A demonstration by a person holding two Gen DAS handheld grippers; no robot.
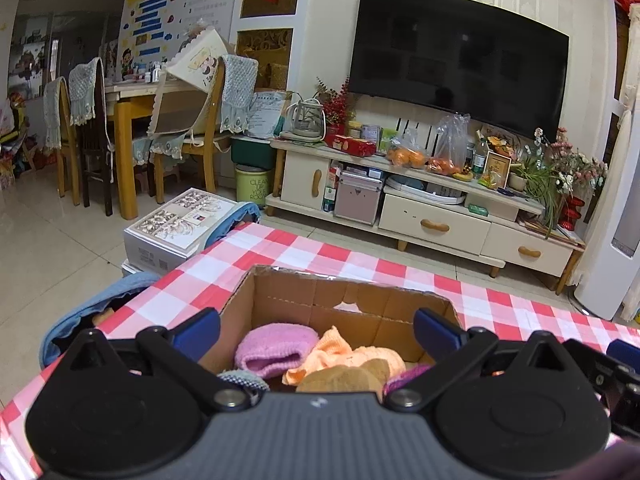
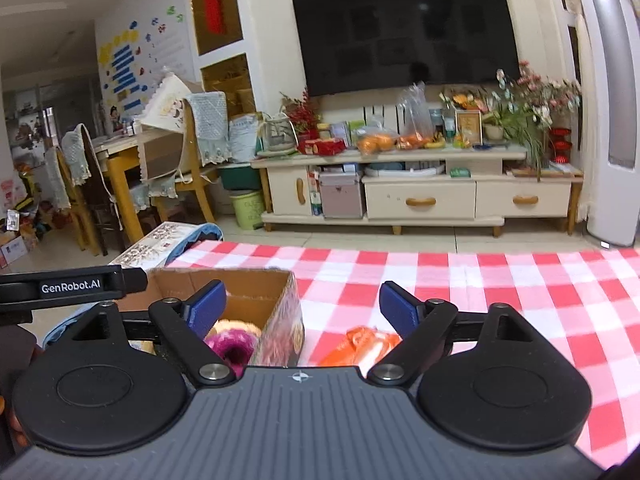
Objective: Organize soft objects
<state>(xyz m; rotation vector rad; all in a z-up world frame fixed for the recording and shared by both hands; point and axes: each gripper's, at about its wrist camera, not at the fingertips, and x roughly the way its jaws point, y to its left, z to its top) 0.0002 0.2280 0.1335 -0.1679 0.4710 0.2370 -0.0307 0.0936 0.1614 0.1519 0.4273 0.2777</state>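
Left claw (image 1: 316, 326) hovering over the cardboard box (image 1: 352, 300), jaws spread wide, nothing between the pads. Lying inside the box — a pink knit piece (image 1: 272, 350), a peach cloth (image 1: 340, 354), a tan soft item (image 1: 340, 378), all bunched together at the near side. Box sitting on the red-checked counter (image 1: 500, 300). Right claw (image 2: 302, 306) gaping wide too, gripping nothing. Resting on the counter just right of the box — 1 orange soft item (image 2: 364, 344), partly hidden behind the claw body.
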